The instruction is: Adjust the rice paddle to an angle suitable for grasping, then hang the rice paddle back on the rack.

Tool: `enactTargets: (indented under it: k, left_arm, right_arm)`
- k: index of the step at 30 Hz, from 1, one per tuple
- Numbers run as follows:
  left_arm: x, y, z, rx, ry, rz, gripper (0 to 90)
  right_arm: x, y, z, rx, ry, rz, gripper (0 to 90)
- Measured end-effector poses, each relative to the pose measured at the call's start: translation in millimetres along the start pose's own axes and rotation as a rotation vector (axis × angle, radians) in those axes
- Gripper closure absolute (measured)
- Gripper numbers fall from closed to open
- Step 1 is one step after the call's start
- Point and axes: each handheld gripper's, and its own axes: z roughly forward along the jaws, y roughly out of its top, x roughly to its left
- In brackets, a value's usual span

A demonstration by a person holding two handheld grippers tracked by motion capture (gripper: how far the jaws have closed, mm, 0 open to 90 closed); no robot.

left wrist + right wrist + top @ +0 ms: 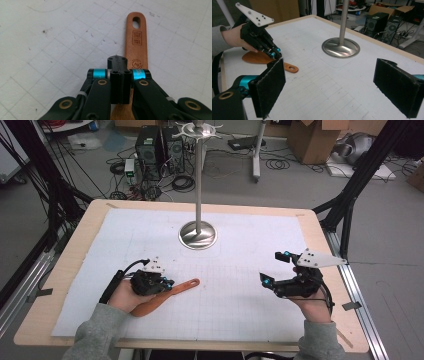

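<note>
A: Where does my left claw (167,283) stand?

B: Near the front-left part of the desk (75,255), low over the white grid sheet (240,270). Its jaws are pressed together. In the left gripper view they meet in one black block right above the wooden spatula (136,47), on the handle's near stretch. Whether they touch the wood I cannot tell; nothing sits between them.

A: And the spatula itself?

B: Flat on the sheet, front-left. Blade end toward the front edge, under my left hand (125,296); handle end, with its hanging hole, pointing toward the desk's middle. Stamped marks show on the handle in the left gripper view.

A: Right claw (274,268)?

B: Spread wide. In the right gripper view the two black pads stand far apart with bare sheet between them. It is over the front-right part of the desk, well apart from the spatula, held by my right hand (312,307).

A: Anything else on the desk?

B: A metal stand (198,234), round base on the sheet toward the back edge, centre; pole upright.
</note>
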Motion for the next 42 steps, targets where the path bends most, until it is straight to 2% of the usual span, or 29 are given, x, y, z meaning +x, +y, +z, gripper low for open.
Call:
enactTargets:
  k: [5,6,13,17,21,25,27,28,29,31,37,39,42]
  left_arm:
    - [-3.7,5.1,-7.0,-0.032,-0.006,0.005,84.4]
    - [-6.9,8.1,-11.1,-0.05,-0.016,0.011,83.0]
    - [-13.3,13.1,-19.0,-0.077,-0.023,0.016,69.3]
    - [-15.5,15.7,-22.2,-0.092,-0.023,0.018,58.3]
    - [-17.0,18.8,-25.5,-0.112,-0.022,0.039,44.7]
    - [-17.4,20.7,-27.9,-0.118,-0.039,0.061,32.2]
    - [-18.3,21.3,-27.9,-0.104,-0.013,0.065,25.5]
    - [-18.3,21.3,-27.9,-0.104,-0.013,0.065,23.4]
    - [-17.3,21.7,-27.3,-0.086,0.0,0.056,22.4]
    - [-16.9,21.4,-26.5,-0.085,-0.005,0.04,22.3]
    - [-15.7,21.9,-24.7,-0.073,-0.019,0.038,21.8]
    - [-15.2,22.4,-23.5,-0.053,-0.02,0.028,22.0]
    - [-14.5,23.2,-20.2,-0.024,-0.026,0.038,22.6]
  right_arm:
    - [0.3,-0.2,0.4,0.004,0.001,0.002,9.3]
    - [0.2,-0.2,0.5,0.003,0.001,0.002,9.4]
    - [0.2,-0.2,0.6,0.004,0.001,0.002,9.4]
    - [-0.2,-0.3,0.5,0.004,-0.001,0.001,9.4]
    - [-0.2,-0.3,0.5,0.003,-0.001,0.0,9.3]
    - [-0.6,-0.4,0.2,0.003,-0.003,-0.002,9.4]
    - [-0.6,-0.8,-0.2,0.006,-0.002,0.0,9.4]
    - [-0.4,-0.8,-0.4,0.007,-0.002,0.003,9.3]
    - [-0.4,-0.8,-0.4,0.005,-0.002,0.002,9.4]
    - [-0.2,-0.6,-0.5,0.004,-0.001,0.001,9.4]
    - [0.0,-0.8,-0.2,0.008,-0.002,0.004,9.3]
    - [-0.1,-0.9,-0.1,0.009,-0.001,0.003,9.4]
    - [0.2,-0.8,-0.2,0.009,-0.001,0.004,9.4]
